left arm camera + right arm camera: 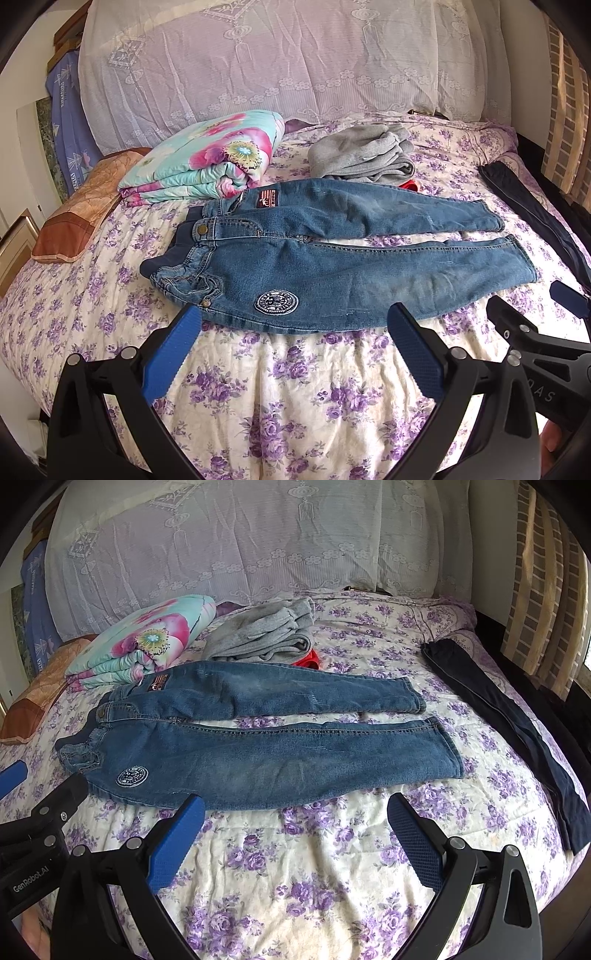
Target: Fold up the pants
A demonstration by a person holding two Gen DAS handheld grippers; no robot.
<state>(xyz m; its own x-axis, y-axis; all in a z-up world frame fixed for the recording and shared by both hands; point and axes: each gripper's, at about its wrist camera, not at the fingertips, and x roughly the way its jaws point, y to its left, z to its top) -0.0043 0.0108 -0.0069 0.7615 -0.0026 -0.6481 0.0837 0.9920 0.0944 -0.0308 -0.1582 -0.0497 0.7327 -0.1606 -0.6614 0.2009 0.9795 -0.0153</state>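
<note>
Small blue jeans [332, 269] [258, 753] lie flat on the flowered bedspread, waistband to the left, both legs stretched to the right with a narrow gap between them. A round white patch [275, 303] marks the near leg. My left gripper [295, 317] hovers open just short of the jeans' near edge, below the hip. My right gripper [295, 808] is open too, near the same edge by the knee. Neither touches the cloth. The right gripper's body [532, 332] shows at the right of the left wrist view.
A folded floral quilt [207, 162] and a grey garment pile [362, 155] lie beyond the jeans. Dark navy trousers [509, 723] stretch along the bed's right side. A brown pillow [81, 210] sits at the left. A lace-covered headboard [258, 55] rises behind.
</note>
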